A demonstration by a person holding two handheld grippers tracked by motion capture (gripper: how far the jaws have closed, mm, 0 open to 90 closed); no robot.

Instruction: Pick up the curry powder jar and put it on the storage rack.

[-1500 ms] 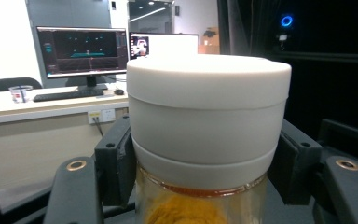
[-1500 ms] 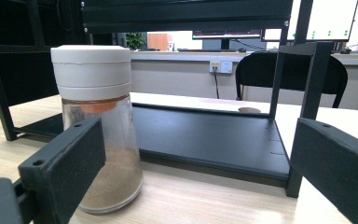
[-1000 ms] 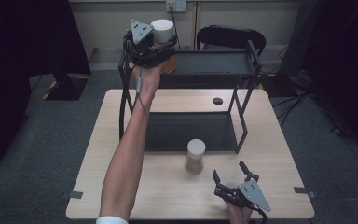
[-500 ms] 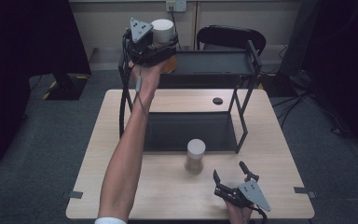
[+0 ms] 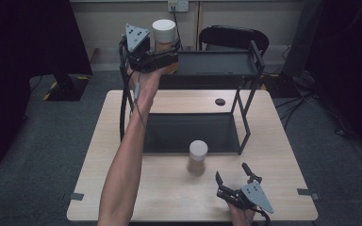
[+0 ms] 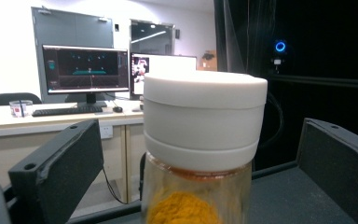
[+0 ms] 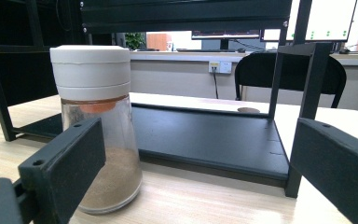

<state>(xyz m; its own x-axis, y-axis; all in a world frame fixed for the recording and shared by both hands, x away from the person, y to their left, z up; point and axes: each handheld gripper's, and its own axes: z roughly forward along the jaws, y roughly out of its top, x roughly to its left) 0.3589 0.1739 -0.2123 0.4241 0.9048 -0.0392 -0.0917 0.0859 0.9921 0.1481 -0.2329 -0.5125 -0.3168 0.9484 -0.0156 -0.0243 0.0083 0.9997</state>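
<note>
Glass with a white cap: that describes both spice jars in our work area. We have carried the first jar (image 5: 164,40), filled with yellow-orange powder, up to the left end of the top shelf (image 5: 217,63) of the black rack (image 5: 245,117), and it now stands there upright. Our left gripper (image 5: 162,54) is raised at that shelf with the jar between its jaws; the jaws have just been opening, and in the left gripper view the jar (image 6: 200,149) sits with a clear gap to the black jaw on either side, so we judge it released and resting on the shelf. Placement of this jar therefore appears complete; what remains for the left hand is to back the gripper away without tipping the jar. The second jar (image 5: 198,157), holding brown powder, stands upright on the wooden table (image 5: 122,188) just in front of the rack's lower shelf (image 5: 188,132) and is untouched. Our right gripper (image 5: 235,181) rests near the table's front edge, jaws spread wide and holding nothing; in the right gripper view the brown-powder jar (image 7: 98,126) lies ahead and toward the left jaw, not yet between the pads. We judge roughly half the job done: the second jar has yet to be gripped, lifted and shelved.
</note>
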